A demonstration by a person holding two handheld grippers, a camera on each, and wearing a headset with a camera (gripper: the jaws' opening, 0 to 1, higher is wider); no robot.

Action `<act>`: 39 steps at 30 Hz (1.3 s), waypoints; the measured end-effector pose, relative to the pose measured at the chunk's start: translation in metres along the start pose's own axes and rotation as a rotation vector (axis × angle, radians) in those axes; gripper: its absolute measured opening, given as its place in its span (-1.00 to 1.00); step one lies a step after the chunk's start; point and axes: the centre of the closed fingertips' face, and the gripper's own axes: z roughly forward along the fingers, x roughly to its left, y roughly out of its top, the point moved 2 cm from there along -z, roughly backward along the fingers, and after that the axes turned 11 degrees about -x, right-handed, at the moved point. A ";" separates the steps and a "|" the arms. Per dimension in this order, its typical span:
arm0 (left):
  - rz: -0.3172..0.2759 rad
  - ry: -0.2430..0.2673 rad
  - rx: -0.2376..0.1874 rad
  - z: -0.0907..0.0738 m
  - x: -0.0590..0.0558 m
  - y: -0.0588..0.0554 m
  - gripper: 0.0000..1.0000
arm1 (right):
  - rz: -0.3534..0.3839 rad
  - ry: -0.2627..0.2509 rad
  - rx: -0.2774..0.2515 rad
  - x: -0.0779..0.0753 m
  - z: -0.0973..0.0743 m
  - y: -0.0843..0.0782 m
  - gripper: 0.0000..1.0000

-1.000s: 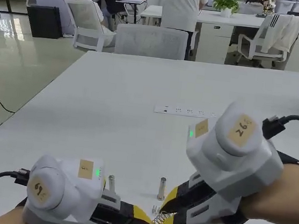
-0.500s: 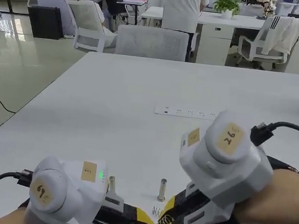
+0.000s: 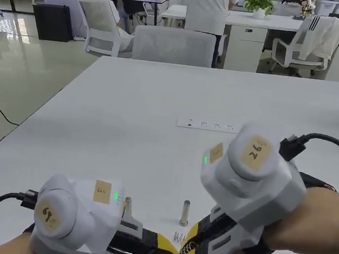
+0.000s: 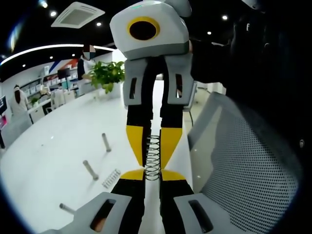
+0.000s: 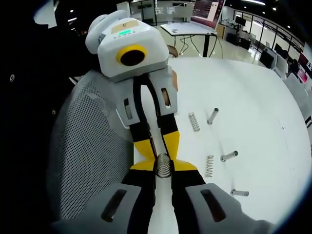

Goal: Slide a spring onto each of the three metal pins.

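At the white table's point(image 3: 126, 128) six o'clock edge, the left gripper point(image 4: 152, 178) and right gripper point(image 5: 164, 170) are each pinching one end of a spring point(image 4: 152, 153), jaws nearly closed; the first threading is seemingly beginning, calling for aligning it over the pin point(image 3: 185, 213) at its twelve o'clock.

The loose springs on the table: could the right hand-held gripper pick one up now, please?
Probably not yet: the right hand-held gripper is shut on a spring, though the loose springs lie unobstructed nearby.
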 end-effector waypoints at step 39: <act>-0.141 0.222 -0.060 -0.053 0.036 -0.012 -0.50 | 0.005 -0.072 0.061 -0.034 -0.031 -0.012 -0.84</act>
